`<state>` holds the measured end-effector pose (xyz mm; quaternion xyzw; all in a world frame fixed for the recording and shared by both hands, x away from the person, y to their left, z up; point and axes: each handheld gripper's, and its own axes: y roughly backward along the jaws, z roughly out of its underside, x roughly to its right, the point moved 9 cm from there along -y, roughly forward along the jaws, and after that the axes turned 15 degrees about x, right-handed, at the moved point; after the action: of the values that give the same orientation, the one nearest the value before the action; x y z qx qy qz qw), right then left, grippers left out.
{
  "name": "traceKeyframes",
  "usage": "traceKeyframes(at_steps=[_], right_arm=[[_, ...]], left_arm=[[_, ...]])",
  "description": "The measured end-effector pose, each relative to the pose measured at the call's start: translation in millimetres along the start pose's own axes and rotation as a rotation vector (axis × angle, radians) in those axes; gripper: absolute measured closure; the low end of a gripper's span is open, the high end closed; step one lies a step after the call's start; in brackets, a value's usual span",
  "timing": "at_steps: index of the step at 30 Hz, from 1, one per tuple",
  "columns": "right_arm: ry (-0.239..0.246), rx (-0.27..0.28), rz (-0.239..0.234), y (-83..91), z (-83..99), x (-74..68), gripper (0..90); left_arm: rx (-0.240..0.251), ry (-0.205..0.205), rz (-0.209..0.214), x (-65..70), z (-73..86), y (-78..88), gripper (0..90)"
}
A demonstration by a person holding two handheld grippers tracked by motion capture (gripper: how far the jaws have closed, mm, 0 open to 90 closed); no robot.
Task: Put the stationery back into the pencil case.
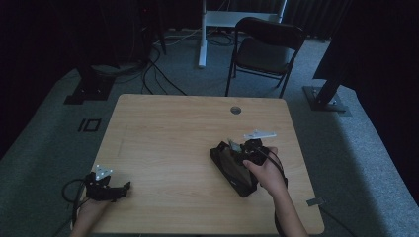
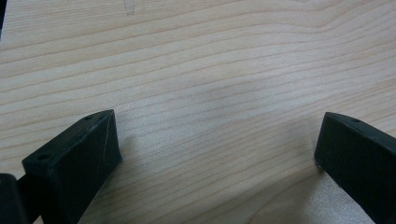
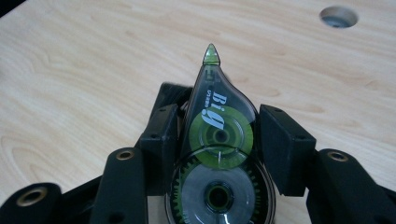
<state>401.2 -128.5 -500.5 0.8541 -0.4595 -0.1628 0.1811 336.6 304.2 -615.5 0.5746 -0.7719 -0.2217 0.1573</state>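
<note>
The clear, teardrop-shaped correction tape dispenser (image 3: pixel 219 140) carries white lettering on its body, running lengthwise toward its green tip: the large word reads "Big". Beside it runs a line of much smaller white print, too small to make out. The high view is too dim to read any mark, and the bare wooden desk (image 2: pixel 196 70) carries no writing.

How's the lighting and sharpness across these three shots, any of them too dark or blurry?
High view: dim and underexposed, the table readable but its surroundings nearly black. Left gripper view: bright and even, wood grain crisp, soft shadow between the jaws. Right gripper view: well lit, the correction tape dispenser sharp, the far table slightly soft.
</note>
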Motion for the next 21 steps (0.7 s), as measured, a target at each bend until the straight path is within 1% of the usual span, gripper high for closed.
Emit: traceKeyframes(at_steps=[5,8,11,12,13,14,17,18,19,20,21], right_arm=[[0.005,-0.037,-0.019,-5.2,11.6,-9.0,48.7],[0.009,-0.060,-0.018,-9.3,18.2,-11.1,48.7],[0.020,-0.075,-0.012,-11.8,21.5,-11.3,48.7],[0.029,-0.099,-0.010,-15.9,25.5,-11.8,48.7],[0.043,-0.113,-0.006,-17.1,27.1,-11.8,48.7],[0.043,-0.119,-0.004,-18.4,27.9,-12.1,48.7],[0.048,-0.129,-0.007,-20.7,29.1,-12.9,48.7],[0.050,-0.139,-0.020,-22.4,30.6,-16.1,48.7],[0.050,-0.139,-0.020,-22.4,30.6,-16.1,48.7],[0.071,-0.154,-0.013,-24.5,32.7,-16.3,48.7],[0.074,-0.162,-0.008,-25.5,33.8,-15.7,48.7]], left_arm=[[0.000,0.000,0.000,0.0,0.0,0.0,0.1],[0.000,0.000,0.000,0.0,0.0,0.0,0.1],[0.000,0.000,0.000,0.0,0.0,0.0,0.1],[0.000,0.000,0.000,0.0,0.0,0.0,0.2],[0.000,0.000,0.000,0.0,0.0,0.0,0.1],[0.000,0.000,0.000,0.0,0.0,0.0,0.2],[0.000,0.000,0.000,0.0,0.0,0.0,0.2],[0.000,0.000,0.000,0.0,0.0,0.0,0.2],[0.000,0.000,0.000,0.0,0.0,0.0,0.2],[0.000,0.000,0.000,0.0,0.0,0.0,0.2],[0.000,0.000,0.000,0.0,0.0,0.0,0.1]])
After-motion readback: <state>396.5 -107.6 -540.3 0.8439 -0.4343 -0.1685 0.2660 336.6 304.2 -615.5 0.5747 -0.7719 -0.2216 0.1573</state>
